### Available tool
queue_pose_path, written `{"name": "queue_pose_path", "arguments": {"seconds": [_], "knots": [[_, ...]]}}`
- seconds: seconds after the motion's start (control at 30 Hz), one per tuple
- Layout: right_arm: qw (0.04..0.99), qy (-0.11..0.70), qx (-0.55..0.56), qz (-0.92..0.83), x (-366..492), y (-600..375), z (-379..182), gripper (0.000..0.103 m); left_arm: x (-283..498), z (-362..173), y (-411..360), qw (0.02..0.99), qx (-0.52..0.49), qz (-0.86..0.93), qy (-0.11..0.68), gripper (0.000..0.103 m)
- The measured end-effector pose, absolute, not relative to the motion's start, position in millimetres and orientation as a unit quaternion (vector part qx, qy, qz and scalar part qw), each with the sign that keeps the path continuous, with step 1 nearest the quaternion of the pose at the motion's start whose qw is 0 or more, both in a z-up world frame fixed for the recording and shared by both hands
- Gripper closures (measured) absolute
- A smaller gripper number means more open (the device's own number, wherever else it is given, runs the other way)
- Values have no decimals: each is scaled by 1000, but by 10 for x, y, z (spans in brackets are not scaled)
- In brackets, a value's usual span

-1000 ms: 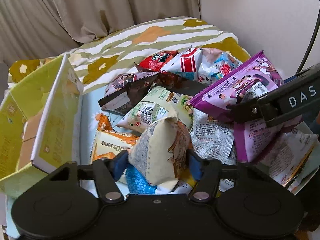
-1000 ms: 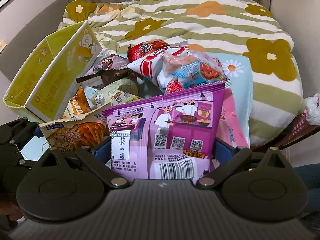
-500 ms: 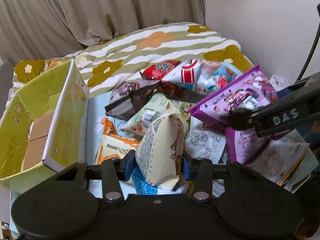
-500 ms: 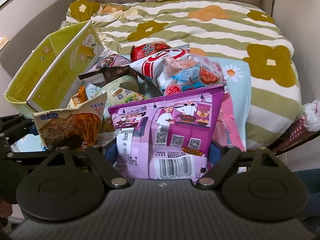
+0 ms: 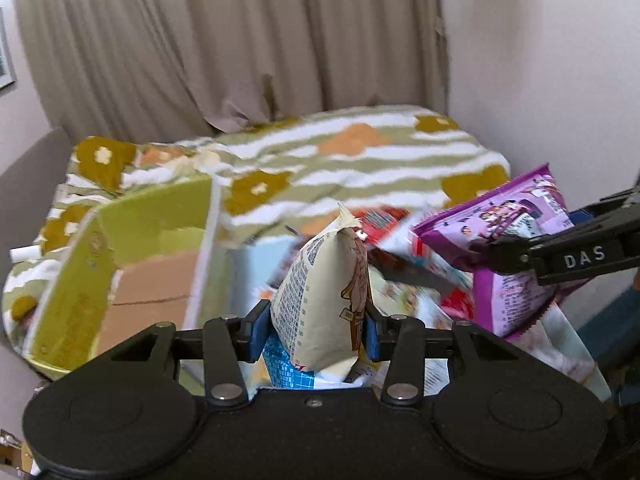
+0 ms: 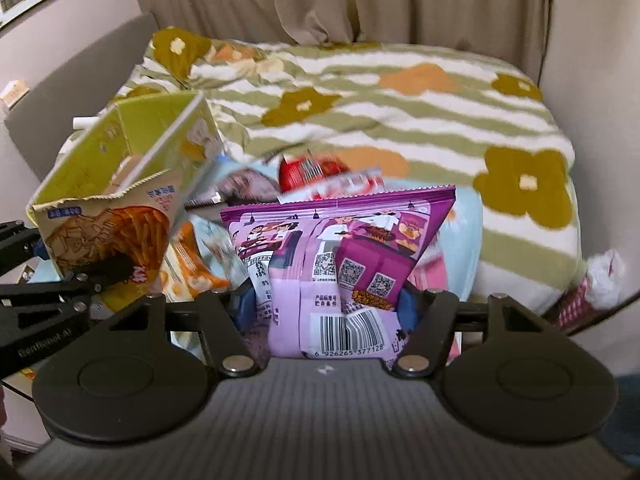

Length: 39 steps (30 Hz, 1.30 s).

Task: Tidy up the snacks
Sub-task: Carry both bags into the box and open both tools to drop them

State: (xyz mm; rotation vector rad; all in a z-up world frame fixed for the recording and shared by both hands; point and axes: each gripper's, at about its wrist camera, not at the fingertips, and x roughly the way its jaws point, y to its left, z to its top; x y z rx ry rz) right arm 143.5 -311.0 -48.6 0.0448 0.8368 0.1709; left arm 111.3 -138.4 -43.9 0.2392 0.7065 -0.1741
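Observation:
My left gripper [image 5: 312, 332] is shut on a cream snack bag [image 5: 324, 300] and holds it upright above the pile. The same bag [image 6: 108, 232], printed with orange sticks, shows at the left of the right wrist view. My right gripper [image 6: 324, 304] has a purple snack bag [image 6: 340, 248] between its blue pads. Its jaws are closing, and the bag buckles where the pads press on it. In the left wrist view the purple bag [image 5: 516, 216] hangs at the right. Several loose snack bags [image 6: 316, 172] lie below, blurred.
An open yellow-green cardboard box [image 5: 152, 240] stands at the left on the bed, seen also as the box [image 6: 160, 128] in the right wrist view. The striped flowered bedspread [image 6: 400, 100] spreads behind. Curtains and a wall close the back and right.
Both grippers have risen, lifting the cream bag and the purple bag off the pile. The right jaws have narrowed and crumpled the purple bag. The left jaws tightened on the cream bag.

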Motion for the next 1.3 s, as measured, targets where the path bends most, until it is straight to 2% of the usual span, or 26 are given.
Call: {"name": "queue_pose_path", "arguments": {"seconds": [0.37,0.77,0.97,1.2,1.23,1.3], "knots": [[924,358,25,133,1793,-2323,3,24,1322,20,-524,951,104,-11,291,54],[921,361,55,137,2744,-1098,144,24,2276,194,592,949,108,1,297,53],[920,372,65,101,3191,-619,36,24,2902,12,925,940,113,-29,321,53],[917,390,68,37,3462,-343,-186,24,3480,-523,992,913,130,-75,378,52],[916,394,69,31,3487,-334,-218,24,3530,-592,994,910,130,-79,386,50],[913,402,70,19,3529,-323,-277,24,3606,-692,1012,906,130,-85,393,31]]}}
